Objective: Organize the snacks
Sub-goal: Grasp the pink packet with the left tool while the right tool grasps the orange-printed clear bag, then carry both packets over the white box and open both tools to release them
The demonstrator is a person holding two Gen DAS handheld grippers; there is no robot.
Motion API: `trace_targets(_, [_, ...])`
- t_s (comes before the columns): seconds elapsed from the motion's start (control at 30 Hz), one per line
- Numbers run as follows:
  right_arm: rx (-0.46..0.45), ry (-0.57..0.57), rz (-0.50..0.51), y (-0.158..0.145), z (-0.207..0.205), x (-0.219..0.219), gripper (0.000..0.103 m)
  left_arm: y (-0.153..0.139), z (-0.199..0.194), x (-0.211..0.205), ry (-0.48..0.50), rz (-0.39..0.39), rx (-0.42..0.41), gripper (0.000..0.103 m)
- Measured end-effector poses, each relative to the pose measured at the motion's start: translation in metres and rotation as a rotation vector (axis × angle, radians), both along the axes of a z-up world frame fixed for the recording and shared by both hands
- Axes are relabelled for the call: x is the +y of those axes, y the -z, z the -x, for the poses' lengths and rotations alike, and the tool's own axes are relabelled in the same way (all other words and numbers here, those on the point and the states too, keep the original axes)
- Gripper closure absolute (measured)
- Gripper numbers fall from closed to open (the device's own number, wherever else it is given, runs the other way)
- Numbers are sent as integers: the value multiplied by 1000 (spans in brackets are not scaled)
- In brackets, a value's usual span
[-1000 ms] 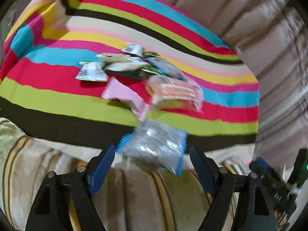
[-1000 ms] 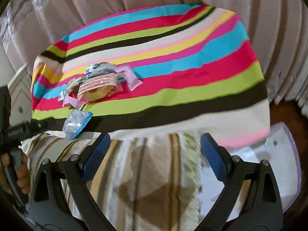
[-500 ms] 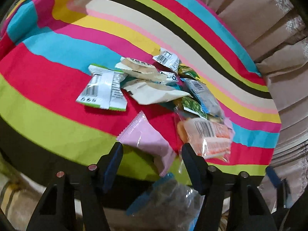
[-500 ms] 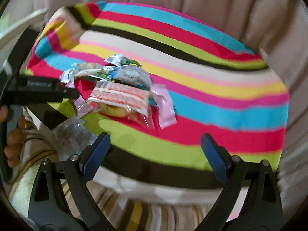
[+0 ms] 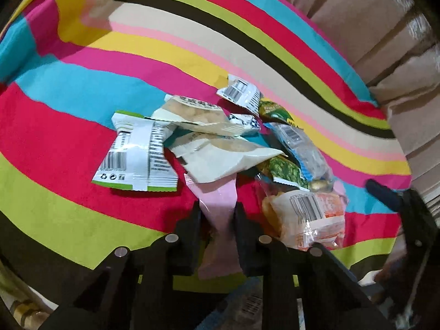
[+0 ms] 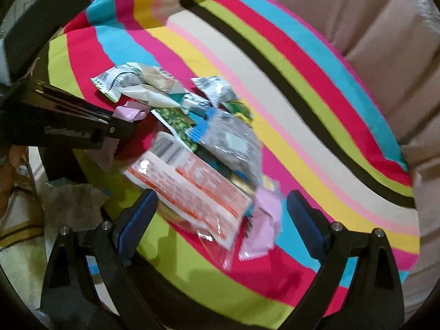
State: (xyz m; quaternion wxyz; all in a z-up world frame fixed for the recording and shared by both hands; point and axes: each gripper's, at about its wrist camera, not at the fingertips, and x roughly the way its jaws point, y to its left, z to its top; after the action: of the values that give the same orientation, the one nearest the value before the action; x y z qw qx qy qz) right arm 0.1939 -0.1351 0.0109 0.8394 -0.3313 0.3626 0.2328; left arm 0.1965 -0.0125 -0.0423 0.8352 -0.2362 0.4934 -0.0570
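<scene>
My left tongs (image 5: 217,211) are clamped on a pink packet (image 5: 220,206), squeezing its middle at the near edge of the snack pile (image 5: 220,143) on the striped cloth (image 5: 82,63) that covers the tabletop. A white barcoded packet (image 5: 137,154) lies to the left of it, and an orange-printed clear bag (image 5: 310,220) just to the right. My right tongs (image 6: 220,220) stand wide apart over that orange bag (image 6: 189,189), gripping nothing, with another pink packet (image 6: 264,220) between the fingers too.
</scene>
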Motion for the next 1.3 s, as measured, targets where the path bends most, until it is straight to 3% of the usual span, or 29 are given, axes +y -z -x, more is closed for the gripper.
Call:
trace_targets(0.17, [109,-41,-59,4,-17,5,7,2,5,13,-46,54,-17,81])
trace_targets(0.33, [208,-78,-96,15,-23,12,9,-2,9,17,-58,62,-43,81])
trace_targets(0.37, [230,-75,-120,17,-24,13,25,-3,11,17,-60,60,-47,81])
trace_targets(0.4, [245,-68,-136,19,-23,13,31,-5,12,17,-61,58,-52,81])
trace_targets(0.6, [239,-21,-215,15,-7,2,43,-11,17,16,-59,39,-81,81])
trace_targets(1.3, [168,201,-499,-32,67,-97,49,-46,69,-3,7,7,-178,81])
